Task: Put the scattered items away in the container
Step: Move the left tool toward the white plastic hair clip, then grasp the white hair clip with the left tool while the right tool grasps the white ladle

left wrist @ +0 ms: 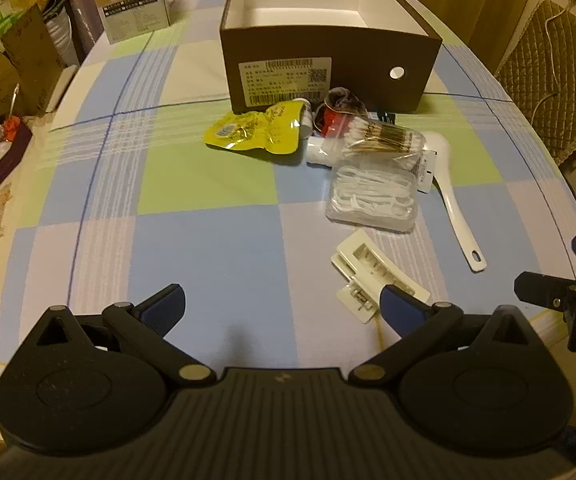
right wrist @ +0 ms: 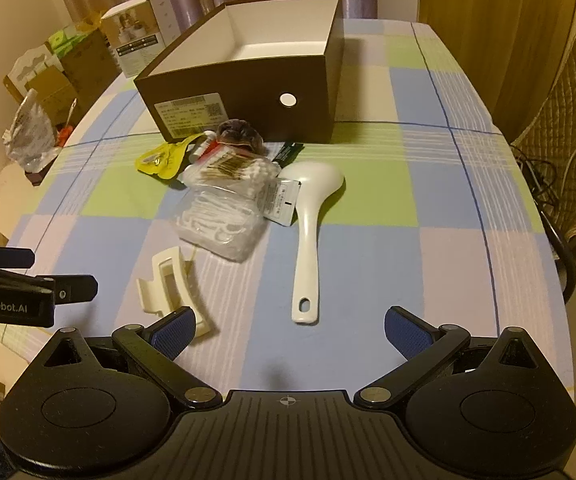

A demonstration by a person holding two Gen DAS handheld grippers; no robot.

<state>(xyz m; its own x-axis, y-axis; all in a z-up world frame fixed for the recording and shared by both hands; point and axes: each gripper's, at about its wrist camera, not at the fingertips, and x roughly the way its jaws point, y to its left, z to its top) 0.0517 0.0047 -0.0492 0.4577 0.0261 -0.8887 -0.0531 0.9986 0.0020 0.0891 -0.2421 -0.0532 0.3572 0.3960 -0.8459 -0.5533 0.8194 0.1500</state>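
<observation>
An open brown shoebox point(left wrist: 328, 68) point(right wrist: 248, 92) with a white, empty inside stands at the far middle of the table. In front of it lies a heap: a yellow pouch point(left wrist: 256, 128) point(right wrist: 160, 158), a bag of cotton swabs point(left wrist: 384, 140) point(right wrist: 236, 170), a clear pack of floss picks point(left wrist: 372, 196) point(right wrist: 220, 222), a white ladle point(left wrist: 456, 200) point(right wrist: 308, 232) and a cream hair clip point(left wrist: 368, 276) point(right wrist: 172, 284). My left gripper point(left wrist: 284, 308) hovers open near the table's front edge, its right finger over the clip. My right gripper point(right wrist: 288, 332) is open just short of the ladle's handle.
A checked cloth point(left wrist: 208, 248) covers the table. A white product box point(left wrist: 132, 0) point(right wrist: 140, 32) stands at the far left. Cartons and bags point(left wrist: 8, 72) point(right wrist: 36, 100) crowd the left side. A quilted chair point(left wrist: 556, 80) point(right wrist: 568, 160) is at the right.
</observation>
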